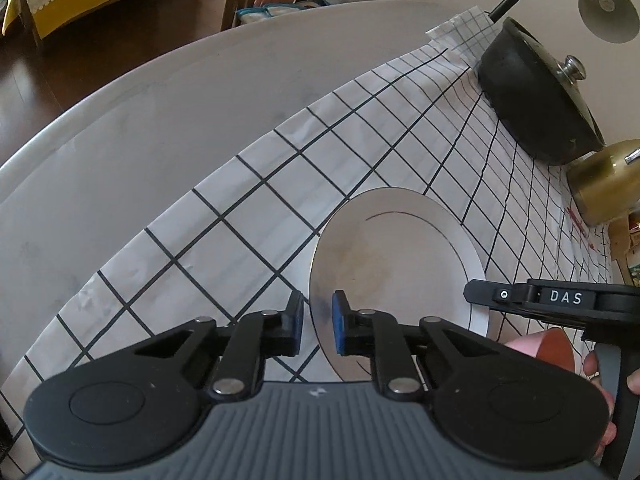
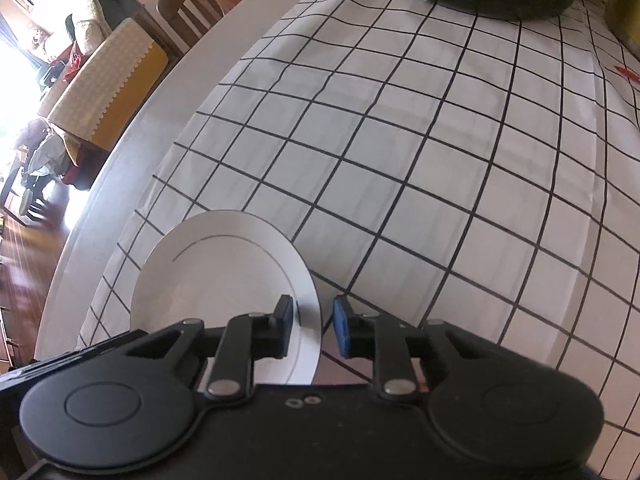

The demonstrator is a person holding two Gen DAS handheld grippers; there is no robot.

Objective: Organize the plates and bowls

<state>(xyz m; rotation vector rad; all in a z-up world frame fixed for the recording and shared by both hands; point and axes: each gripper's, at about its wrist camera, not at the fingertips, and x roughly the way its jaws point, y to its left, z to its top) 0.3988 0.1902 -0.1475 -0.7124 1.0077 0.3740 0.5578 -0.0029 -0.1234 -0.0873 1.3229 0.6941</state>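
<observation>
A white plate [image 1: 400, 248] with a thin dark ring lies on the checked cloth [image 1: 240, 240]. My left gripper [image 1: 318, 318] straddles the plate's left rim, one blue pad over the plate and the other outside it, closed on the rim. The right wrist view shows the same plate [image 2: 224, 272], with my right gripper [image 2: 314, 322] closed on its opposite rim. One of the right gripper's fingers [image 1: 484, 298] also shows at the plate's right edge in the left wrist view, with a hand on its handle.
A black pot with a glass lid [image 1: 540, 96] stands at the far side of the cloth, beside a brass-coloured vessel [image 1: 600, 184] and a desk lamp [image 1: 608, 4]. A brown-orange object [image 1: 556, 348] sits by the hand. The bare white tabletop [image 1: 140, 120] curves left; a chair [image 2: 188, 4] stands beyond.
</observation>
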